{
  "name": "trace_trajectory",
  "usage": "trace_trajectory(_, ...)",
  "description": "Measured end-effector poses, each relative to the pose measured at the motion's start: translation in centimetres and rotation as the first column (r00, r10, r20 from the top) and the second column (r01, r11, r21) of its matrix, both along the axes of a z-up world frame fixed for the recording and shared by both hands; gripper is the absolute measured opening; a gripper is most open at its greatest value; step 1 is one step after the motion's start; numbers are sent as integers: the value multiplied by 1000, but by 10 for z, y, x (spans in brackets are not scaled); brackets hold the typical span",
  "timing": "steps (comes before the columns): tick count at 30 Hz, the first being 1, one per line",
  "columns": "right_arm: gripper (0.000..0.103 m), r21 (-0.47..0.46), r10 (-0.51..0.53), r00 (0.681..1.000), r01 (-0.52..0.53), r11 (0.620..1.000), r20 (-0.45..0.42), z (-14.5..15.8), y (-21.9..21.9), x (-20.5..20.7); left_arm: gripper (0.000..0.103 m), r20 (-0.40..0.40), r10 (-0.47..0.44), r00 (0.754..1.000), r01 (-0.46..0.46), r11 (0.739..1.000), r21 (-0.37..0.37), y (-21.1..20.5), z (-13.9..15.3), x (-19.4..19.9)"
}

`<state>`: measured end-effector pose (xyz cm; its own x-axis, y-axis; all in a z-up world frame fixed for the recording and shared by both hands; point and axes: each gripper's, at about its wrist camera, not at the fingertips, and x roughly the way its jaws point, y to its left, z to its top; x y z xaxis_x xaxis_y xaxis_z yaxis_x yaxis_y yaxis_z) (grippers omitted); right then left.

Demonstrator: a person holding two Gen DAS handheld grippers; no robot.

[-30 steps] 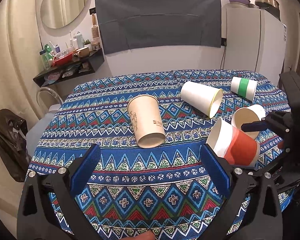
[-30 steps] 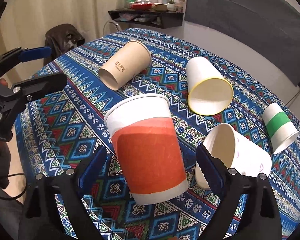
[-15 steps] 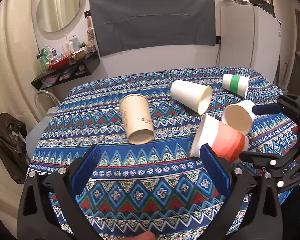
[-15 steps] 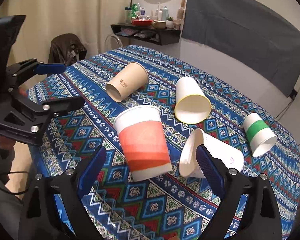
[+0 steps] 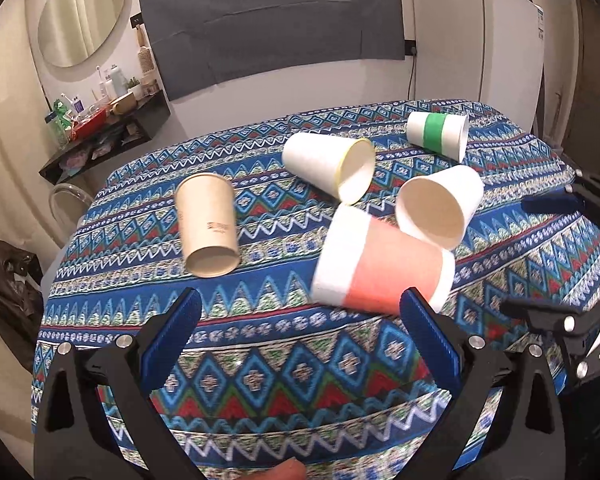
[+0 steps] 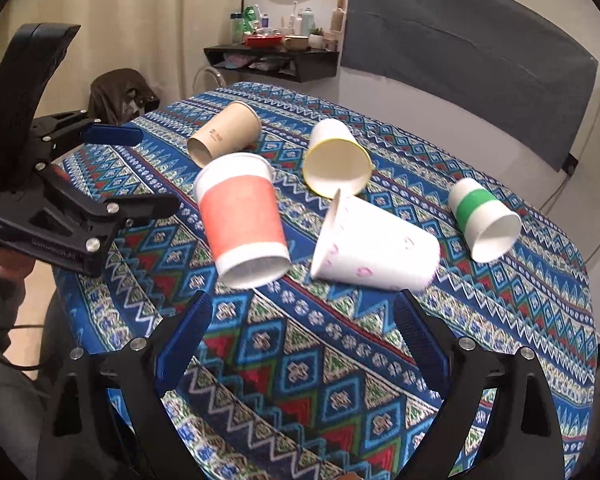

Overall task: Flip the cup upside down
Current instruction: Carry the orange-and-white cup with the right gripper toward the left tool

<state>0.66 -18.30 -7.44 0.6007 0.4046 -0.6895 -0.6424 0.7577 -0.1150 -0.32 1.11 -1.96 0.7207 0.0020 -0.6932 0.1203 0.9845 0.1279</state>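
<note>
Claws first: the right claw [image 6: 302, 326] is spread wide with nothing between its blue pads, and it's held low at the near edge of the worktop [image 6: 308, 376]. Same deal for the left claw [image 5: 300, 320], wide open and empty, parked over the patterned cloth. Probably they're kept back like that so the cup can be checked without being knocked.

Just past the right claw, the red-banded cup [image 6: 244, 216] is seen tilted and blurry, wide white rim toward the camera, not touched by either claw. In the left view the red-banded cup [image 5: 380, 266] is smeared too, so it's likely not settled; whether it ends rim-down or on its side can't be told.

Touching or almost touching it is the white cup with pink marks [image 6: 374, 240], lying on its side. Further out, the yellow-rimmed cup [image 6: 336, 160], the tan cup [image 6: 226, 134] and the green-banded cup [image 6: 482, 218] are all lying on their sides too, well apart from the claws.

Versus a second ago: the red-banded cup was sitting between the right claw's pads and filling that view. Now it's been let go and the claw has been pulled back and up, so the whole worktop is seen. The left claw has also been drawn back a bit. The other four cups look about where they were.
</note>
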Motion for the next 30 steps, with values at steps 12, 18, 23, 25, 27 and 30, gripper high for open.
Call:
trace_trajectory(12, 88, 54, -16, 999, 18, 998, -47, -20, -43, -10, 97, -142, 75, 987, -100, 979, -179, -34, -8, 31)
trace_trajectory(18, 88, 122, -32, 998, 39, 992, -57, -23, -65, -8, 97, -194, 146, 970, -188, 959, -214, -41, -18, 43)
trace_trajectory(23, 88, 129, -50, 995, 62, 990, -90, -34, -74, -1, 97, -242, 183, 953, -236, 947, -215, -47, -29, 54)
trace_trajectory(25, 88, 132, -52, 993, 65, 989, -104, -38, -77, 0, 97, -262, 198, 945, -260, 938, -229, -45, -31, 58)
trace_trajectory(27, 88, 128, -54, 993, 68, 989, -105, -41, -78, 0, 97, -267, 212, 940, -278, 929, -243, -43, -34, 60)
trace_trajectory(30, 88, 131, -53, 993, 67, 989, -106, -42, -79, 0, 90, -268, 220, 938, -288, 924, -251, -42, -35, 60)
